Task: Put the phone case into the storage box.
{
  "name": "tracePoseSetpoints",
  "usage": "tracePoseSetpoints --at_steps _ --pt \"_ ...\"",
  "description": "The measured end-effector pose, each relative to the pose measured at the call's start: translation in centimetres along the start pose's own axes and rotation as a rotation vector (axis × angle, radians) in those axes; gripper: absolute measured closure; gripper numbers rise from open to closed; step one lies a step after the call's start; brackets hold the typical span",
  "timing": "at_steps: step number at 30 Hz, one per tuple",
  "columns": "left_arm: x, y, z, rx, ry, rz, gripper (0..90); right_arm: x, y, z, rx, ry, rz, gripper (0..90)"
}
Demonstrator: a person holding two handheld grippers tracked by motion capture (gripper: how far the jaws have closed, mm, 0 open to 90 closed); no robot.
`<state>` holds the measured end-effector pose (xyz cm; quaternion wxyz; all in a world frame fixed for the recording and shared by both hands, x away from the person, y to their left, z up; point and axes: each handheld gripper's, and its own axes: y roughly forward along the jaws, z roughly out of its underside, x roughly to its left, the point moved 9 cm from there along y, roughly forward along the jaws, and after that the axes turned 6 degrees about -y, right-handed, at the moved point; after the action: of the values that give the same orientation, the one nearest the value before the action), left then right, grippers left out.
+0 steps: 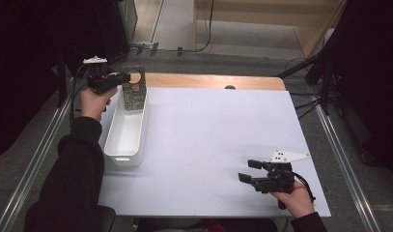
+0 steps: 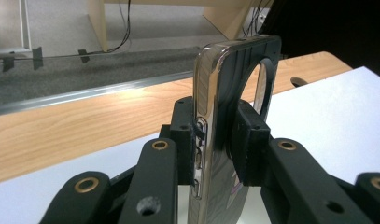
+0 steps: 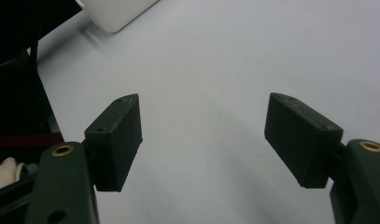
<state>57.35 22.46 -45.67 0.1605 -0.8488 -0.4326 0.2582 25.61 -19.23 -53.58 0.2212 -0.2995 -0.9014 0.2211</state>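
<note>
One phone case (image 1: 134, 94), one white bin (image 1: 128, 130), two claws. Left claw (image 1: 120, 77) is clamping the case near its upper edge, holding it upright over the far end of the bin; pads (image 2: 184, 135) are pressing both faces. Right claw (image 1: 252, 170) is idling wide, nothing between the jaws, hovering low over the white counter (image 1: 208, 140), well apart from the bin.
</note>
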Motion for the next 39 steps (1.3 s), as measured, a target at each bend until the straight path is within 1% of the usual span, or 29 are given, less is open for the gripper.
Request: tracePoseSetpoints --at_steps 2,3,4,10,13,15,16,18,20,21,23,24,25,28,29,30,31,34,37,39 --pt "0.1 0.1 0.2 0.011 0.011 -0.009 72.2 0.0 0.0 0.0 -0.001 0.002 0.0 26.5" --pt "0.1 0.1 0.2 0.011 0.011 -0.009 72.2 0.0 0.0 0.0 -0.001 0.002 0.0 26.5" --pt "0.2 0.2 0.3 0.007 0.019 -0.009 72.1 0.0 0.0 0.0 0.0 0.0 0.001 26.4" --pt "0.3 0.5 0.4 0.006 0.002 -0.009 71.7 0.0 0.1 0.0 0.001 -0.006 0.001 26.5" --pt "0.4 0.7 0.6 0.009 0.006 -0.015 70.7 0.0 0.1 0.0 0.003 -0.001 0.0 26.4" --pt "0.4 0.8 0.7 0.011 0.001 -0.02 70.4 0.0 0.1 0.0 0.005 -0.002 0.001 26.5" --pt "0.3 0.9 0.7 0.008 -0.006 -0.01 68.9 0.0 0.1 0.0 0.003 -0.002 0.0 26.4" --pt "0.3 0.9 0.6 0.005 -0.007 -0.007 64.5 0.0 0.1 0.0 0.003 -0.002 0.001 26.4" --pt "0.3 1.0 0.6 0.003 -0.004 -0.007 63.5 0.0 0.1 0.1 0.004 0.0 0.001 26.4" --pt "0.3 1.0 0.6 0.003 -0.003 -0.007 58.2 0.0 0.1 0.1 0.005 -0.001 0.002 26.4" --pt "0.3 1.0 0.6 0.006 -0.002 -0.01 52.2 0.0 0.1 0.1 0.004 0.0 0.002 26.5" --pt "0.4 1.1 0.7 0.008 -0.003 -0.004 46.1 0.0 0.1 0.1 0.003 -0.001 0.001 26.5" --pt "0.4 1.2 0.9 0.027 -0.038 0.025 41.3 0.0 0.1 0.1 0.004 -0.001 0.002 26.4" --pt "0.6 1.1 1.1 0.039 -0.047 0.015 39.8 0.0 0.1 0.1 0.005 -0.003 0.001 26.4" --pt "0.7 1.1 1.1 0.039 -0.051 0.02 37.9 0.0 0.1 0.1 0.006 -0.003 0.002 26.5" --pt "0.8 1.1 1.1 0.044 -0.052 0.015 35.3 0.0 0.1 0.1 0.006 0.0 0.0 26.4" --pt "0.9 1.0 1.1 0.045 -0.049 0.009 35.1 0.0 0.1 0.1 0.007 0.0 0.0 26.4" --pt "1.0 0.9 1.1 0.041 -0.053 0.009 31.9 -0.1 0.1 0.1 0.005 0.0 0.002 26.4" --pt "0.9 0.7 0.9 0.031 -0.056 0.008 31.9 0.0 0.1 0.1 0.007 0.001 0.001 26.5" --pt "0.9 0.6 0.9 0.039 -0.053 0.006 31.8 0.0 0.1 0.2 0.009 0.001 0.001 26.4"
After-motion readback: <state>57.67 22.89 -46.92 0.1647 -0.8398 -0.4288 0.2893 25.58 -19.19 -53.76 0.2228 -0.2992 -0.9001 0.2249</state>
